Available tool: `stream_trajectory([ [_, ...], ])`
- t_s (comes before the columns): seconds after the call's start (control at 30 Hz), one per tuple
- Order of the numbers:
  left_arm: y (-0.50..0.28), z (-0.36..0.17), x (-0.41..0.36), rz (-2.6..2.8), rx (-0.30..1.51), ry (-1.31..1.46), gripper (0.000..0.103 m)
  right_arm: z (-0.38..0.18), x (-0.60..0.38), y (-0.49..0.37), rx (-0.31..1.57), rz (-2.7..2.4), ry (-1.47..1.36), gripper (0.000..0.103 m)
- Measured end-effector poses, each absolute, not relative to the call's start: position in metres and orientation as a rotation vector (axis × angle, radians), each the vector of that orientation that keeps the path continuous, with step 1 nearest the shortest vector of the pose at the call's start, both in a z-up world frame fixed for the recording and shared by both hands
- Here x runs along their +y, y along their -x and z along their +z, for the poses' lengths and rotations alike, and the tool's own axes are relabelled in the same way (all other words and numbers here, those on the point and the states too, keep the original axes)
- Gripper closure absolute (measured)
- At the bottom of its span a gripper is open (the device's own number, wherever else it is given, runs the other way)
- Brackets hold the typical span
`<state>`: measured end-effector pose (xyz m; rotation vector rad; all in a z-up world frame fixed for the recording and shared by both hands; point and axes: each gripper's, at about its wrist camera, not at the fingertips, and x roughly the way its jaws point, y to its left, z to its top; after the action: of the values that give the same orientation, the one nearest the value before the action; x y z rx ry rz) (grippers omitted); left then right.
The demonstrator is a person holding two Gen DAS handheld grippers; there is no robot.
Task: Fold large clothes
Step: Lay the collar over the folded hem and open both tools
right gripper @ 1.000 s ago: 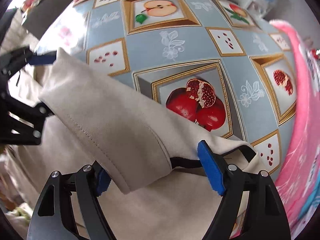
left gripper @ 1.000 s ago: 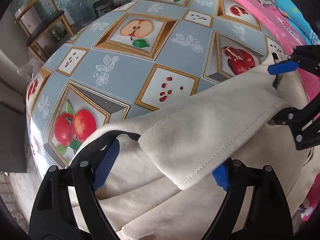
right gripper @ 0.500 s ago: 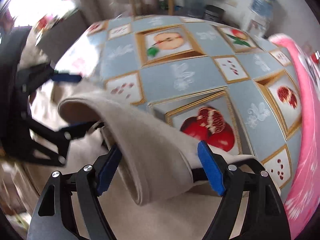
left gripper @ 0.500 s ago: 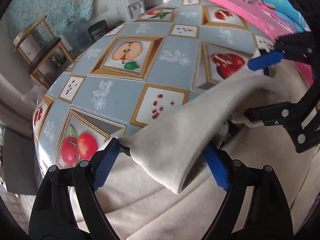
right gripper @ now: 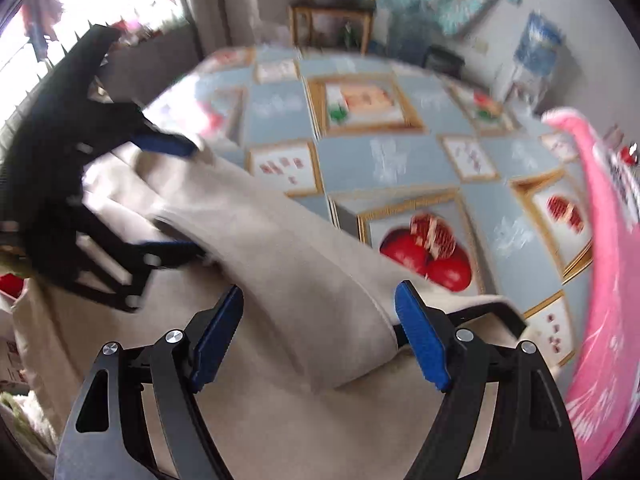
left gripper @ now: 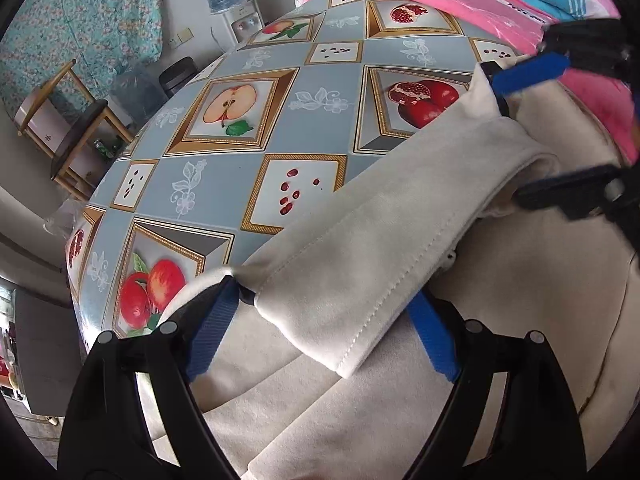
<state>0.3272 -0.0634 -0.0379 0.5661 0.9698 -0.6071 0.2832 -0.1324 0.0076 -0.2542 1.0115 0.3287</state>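
Lifted since before — cream garment (left gripper: 360, 264) stretched between wide-spread grippers.

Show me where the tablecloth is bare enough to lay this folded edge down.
Bare tablecloth runs ahead of the beige garment, from the apple panel to the far edge. Crowded: the pink bedding borders the right side, and the garment covers the near side.

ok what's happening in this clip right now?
A person is folding a large beige garment on a table with a fruit-print cloth. The left tool and the right tool each straddle one end of a lifted, rolled band of the fabric, which stretches between them above the rest of the garment. A pink blanket lies along the table's far side.
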Motion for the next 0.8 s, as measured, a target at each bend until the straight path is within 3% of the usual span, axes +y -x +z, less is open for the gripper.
stream_trajectory([
  [0.23, -0.324, -0.038, -0.064, -0.612, 0.953, -0.582, 0.022, 0.047, -0.158, -0.308, 0.924, 0.381, -0.044, 0.027],
  [0.33, -0.322, -0.037, -0.063, -0.620, 0.956, -0.584, 0.022, 0.024, -0.160, -0.334, 1.015, 0.391, -0.201, 0.054],
  [0.4, -0.317, -0.035, -0.060, -0.625, 0.959, -0.588, 0.022, 0.000, -0.150, -0.341, 1.094, 0.426, -0.219, 0.081],
  [0.47, -0.308, -0.029, -0.052, -0.635, 0.959, -0.582, 0.022, -0.020, -0.136, -0.336, 1.154, 0.471, -0.186, 0.090],
  [0.8, -0.327, 0.004, -0.014, -0.659, 1.036, -0.192, 0.024, -0.034, -0.111, -0.297, 1.129, 0.486, 0.076, 0.094],
])
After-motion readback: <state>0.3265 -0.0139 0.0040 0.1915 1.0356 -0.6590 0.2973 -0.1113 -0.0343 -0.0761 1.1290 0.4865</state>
